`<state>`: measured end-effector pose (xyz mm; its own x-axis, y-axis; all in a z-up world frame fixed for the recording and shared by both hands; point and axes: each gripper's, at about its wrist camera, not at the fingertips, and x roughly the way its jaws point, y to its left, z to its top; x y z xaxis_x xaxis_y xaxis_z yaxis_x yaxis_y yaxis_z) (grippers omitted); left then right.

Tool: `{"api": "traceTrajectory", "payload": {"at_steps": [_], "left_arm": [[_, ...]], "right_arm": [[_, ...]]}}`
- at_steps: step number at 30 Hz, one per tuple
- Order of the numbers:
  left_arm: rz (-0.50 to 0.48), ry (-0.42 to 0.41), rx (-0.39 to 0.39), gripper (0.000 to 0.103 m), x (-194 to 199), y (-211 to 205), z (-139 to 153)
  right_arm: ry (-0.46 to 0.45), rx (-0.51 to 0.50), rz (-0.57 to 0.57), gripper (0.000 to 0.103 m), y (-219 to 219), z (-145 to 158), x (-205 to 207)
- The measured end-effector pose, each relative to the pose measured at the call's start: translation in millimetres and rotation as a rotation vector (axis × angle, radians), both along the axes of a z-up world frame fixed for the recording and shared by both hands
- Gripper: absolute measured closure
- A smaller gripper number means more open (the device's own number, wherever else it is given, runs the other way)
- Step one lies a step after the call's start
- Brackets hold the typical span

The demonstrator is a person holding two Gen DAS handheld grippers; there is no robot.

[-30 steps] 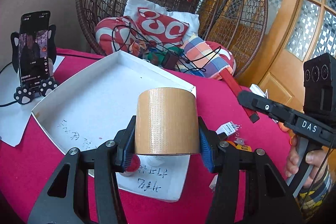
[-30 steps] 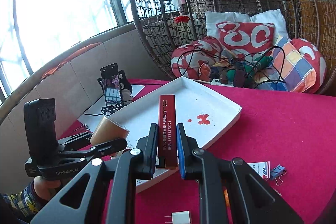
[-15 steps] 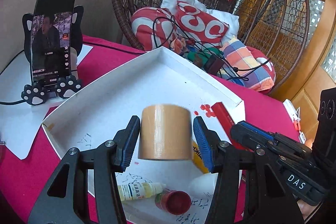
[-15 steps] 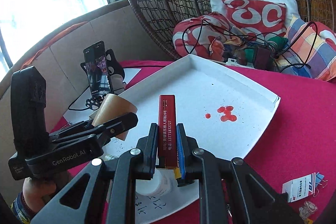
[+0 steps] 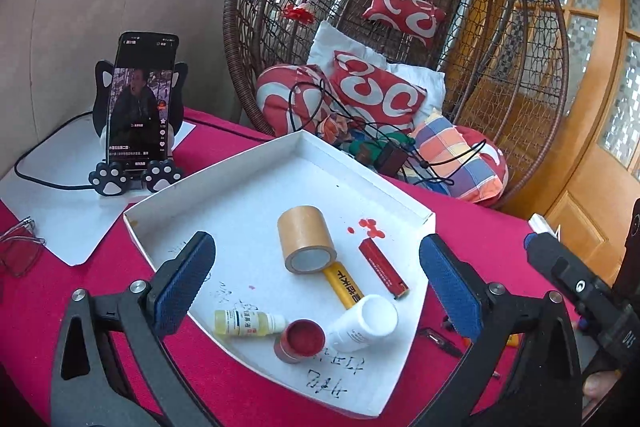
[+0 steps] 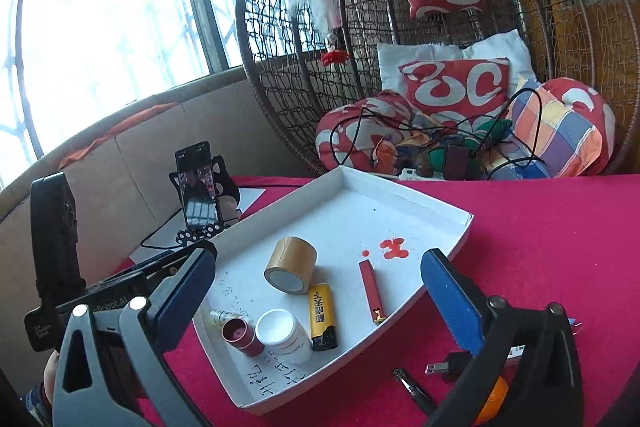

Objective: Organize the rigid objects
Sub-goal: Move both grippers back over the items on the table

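Observation:
A brown tape roll (image 5: 306, 239) (image 6: 291, 264) lies on its side in the white tray (image 5: 224, 167) (image 6: 404, 183). A slim red lighter (image 5: 383, 269) (image 6: 372, 291) rests to its right, near red stains. Also in the tray are a yellow lighter (image 5: 344, 285), a white bottle (image 5: 366, 323), a red-capped jar (image 5: 300, 341) and a small dropper bottle (image 5: 248, 323). My left gripper (image 5: 316, 279) hangs over the tray's near side, jaws opening wide, nothing between the pads. My right gripper (image 6: 320, 291) does the same from the tray's right.
A phone on a cat-shaped stand (image 5: 140, 107) stands left of the tray on white paper. Glasses (image 5: 18, 247) lie at the far left. A plug (image 6: 444, 367) and a pen (image 6: 412, 387) lie on the red cloth right of the tray. A wicker hanging chair (image 5: 400, 7) stands behind.
Both grippers opened and drew back. The left let go of the tape roll and the right let go of the red lighter; both now lie in the tray.

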<state>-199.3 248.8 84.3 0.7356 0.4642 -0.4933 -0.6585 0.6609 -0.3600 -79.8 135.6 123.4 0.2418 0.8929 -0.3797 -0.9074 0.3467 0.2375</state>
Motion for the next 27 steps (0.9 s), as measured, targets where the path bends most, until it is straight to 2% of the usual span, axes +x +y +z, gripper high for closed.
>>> {"api": "traceTrajectory", "payload": {"at_steps": [4,10,12,15,20,27], "left_arm": [[-0.061,0.015,0.026,0.000,7.7,-24.4,5.7],[-0.133,0.010,0.137,0.000,15.2,-59.4,18.8],[-0.162,0.008,0.143,0.000,18.6,-68.5,19.3],[-0.223,0.008,0.107,0.000,25.5,-79.1,13.4],[-0.325,0.026,0.058,0.000,35.0,-101.4,0.4],[-0.343,0.083,0.100,0.000,46.8,-129.7,-8.4]], "right_arm": [[-0.054,0.120,-0.077,0.000,-44.9,19.8,-0.1],[-0.208,0.353,-0.315,0.000,-129.0,51.2,-5.6],[-0.216,0.356,-0.399,0.000,-142.4,52.6,1.2],[-0.141,0.228,-0.429,0.000,-144.0,42.3,23.1],[-0.055,0.279,-0.521,0.000,-177.2,12.2,31.8],[0.059,0.253,-0.656,0.000,-206.5,-19.8,34.8]]}}
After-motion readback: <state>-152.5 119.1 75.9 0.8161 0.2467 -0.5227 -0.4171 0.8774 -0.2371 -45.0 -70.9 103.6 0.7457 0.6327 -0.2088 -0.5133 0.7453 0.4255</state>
